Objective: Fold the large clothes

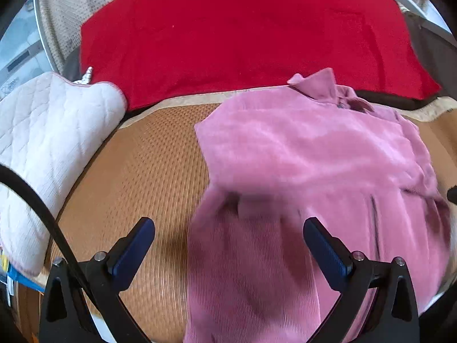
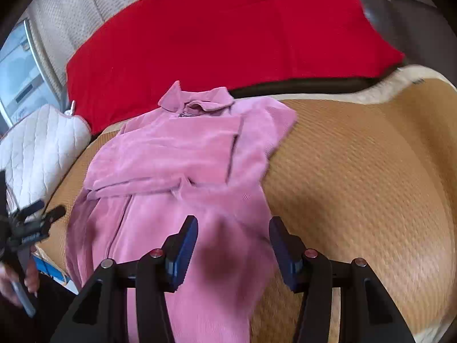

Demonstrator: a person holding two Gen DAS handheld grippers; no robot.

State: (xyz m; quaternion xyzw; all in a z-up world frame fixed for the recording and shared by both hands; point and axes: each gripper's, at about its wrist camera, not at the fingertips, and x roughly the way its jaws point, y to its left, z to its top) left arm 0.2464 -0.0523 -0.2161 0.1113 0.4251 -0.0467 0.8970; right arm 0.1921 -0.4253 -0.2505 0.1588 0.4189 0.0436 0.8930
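The pink garment point(image 1: 300, 171) runs off the bottom edge in both wrist views, so its hem cannot be seen, and its near part is smeared by motion blur. In the right wrist view the left gripper point(image 2: 42, 217) is a blurred dark shape at the left edge; its fingers cannot be read. The hand point(image 2: 17, 283) below it is cut off.
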